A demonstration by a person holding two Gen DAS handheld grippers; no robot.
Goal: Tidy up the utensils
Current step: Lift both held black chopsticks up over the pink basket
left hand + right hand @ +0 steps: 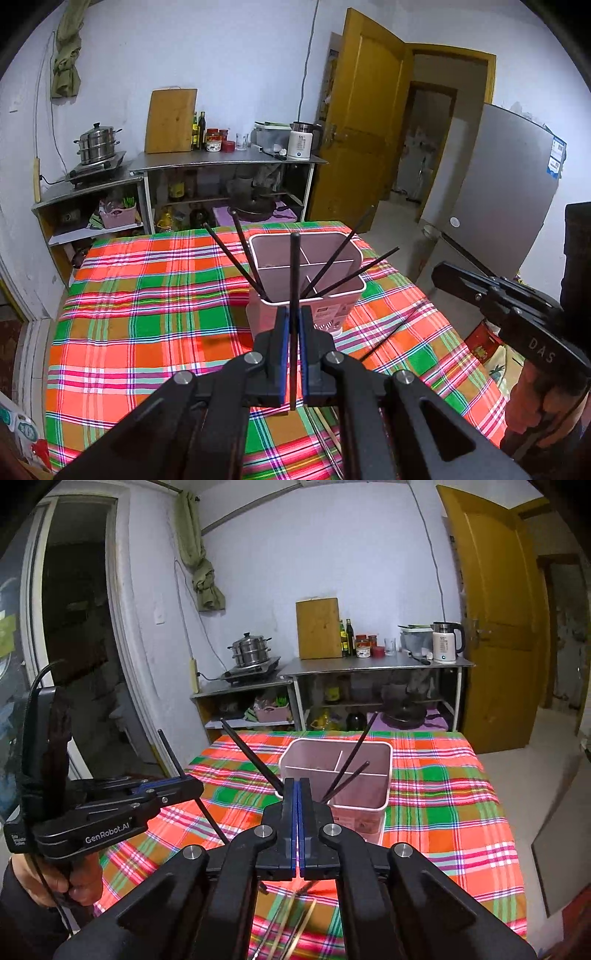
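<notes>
**Chopstick held, ready for the holder**

Left gripper (294, 325) clamps one upright black chopstick (294, 273) just near of the pink holder (343, 295) on the plaid table (147, 295) — four already lean inside. Right gripper (297, 794) is pressed closed, empty. Next, likely: lift, then lower it into a compartment.

— The checked cotton tablecloth (155, 302) is showing red, orange and green squares with white and purple lines. The plastic utensil holder (314, 314) is looking pale pink.

— Yes. The thin chopsticks (240, 258) are appearing black, and the gripper pads (294, 812) are showing blue on black.
</notes>
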